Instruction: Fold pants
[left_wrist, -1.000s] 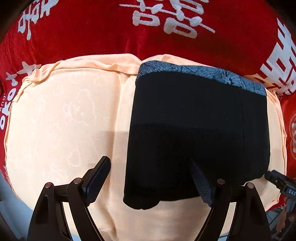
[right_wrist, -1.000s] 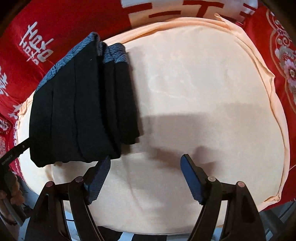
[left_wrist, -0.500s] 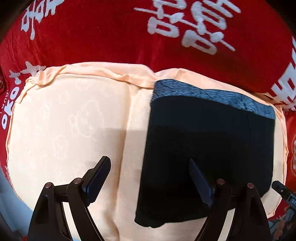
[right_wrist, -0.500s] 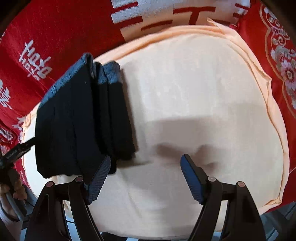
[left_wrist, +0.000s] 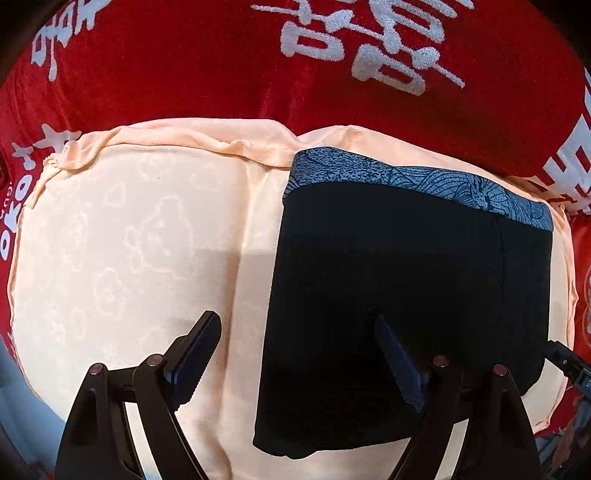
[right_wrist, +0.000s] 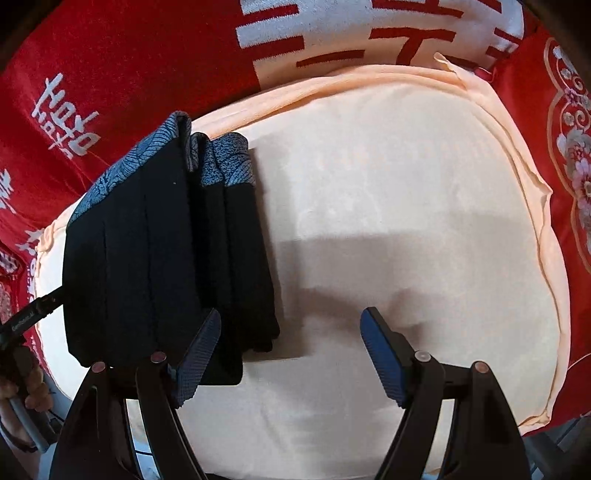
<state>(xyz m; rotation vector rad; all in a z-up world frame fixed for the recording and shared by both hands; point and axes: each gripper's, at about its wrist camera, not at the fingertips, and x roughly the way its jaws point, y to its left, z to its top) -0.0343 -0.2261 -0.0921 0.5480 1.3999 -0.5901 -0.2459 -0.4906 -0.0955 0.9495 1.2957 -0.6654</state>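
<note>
Folded pants (left_wrist: 406, 295), black with a patterned blue-grey waistband (left_wrist: 424, 184), are shown lying flat on a peach cushion (left_wrist: 129, 240); in the left wrist view they fill the right half of the frame, the waistband toward the upper edge and the leg ends toward the lower edge; in the right wrist view the same pants (right_wrist: 155, 258) sit at centre left, where several stacked layers are seen at their right-hand edge, so the fold is judged to be largely complete. The garment is kept within the cushion's outline, presumably so that a soft, even surface supports the layers and the stack is not disturbed; a red blanket with white characters (left_wrist: 221, 74) is seen beneath and beyond the cushion. The left gripper (left_wrist: 299, 354) is held above the pants' lower left corner with its jaws wide apart and nothing between the pads; one finger is seen over bare cushion, the other over black cloth. The right gripper (right_wrist: 291, 354) is likewise spread and empty; its left finger overlaps the lower edge of the pants in the picture, its right finger lies over bare cushion; whether either gripper touches the fabric cannot be told. A hand (right_wrist: 26, 391) is glimpsed at lower left of the right wrist view.
</note>
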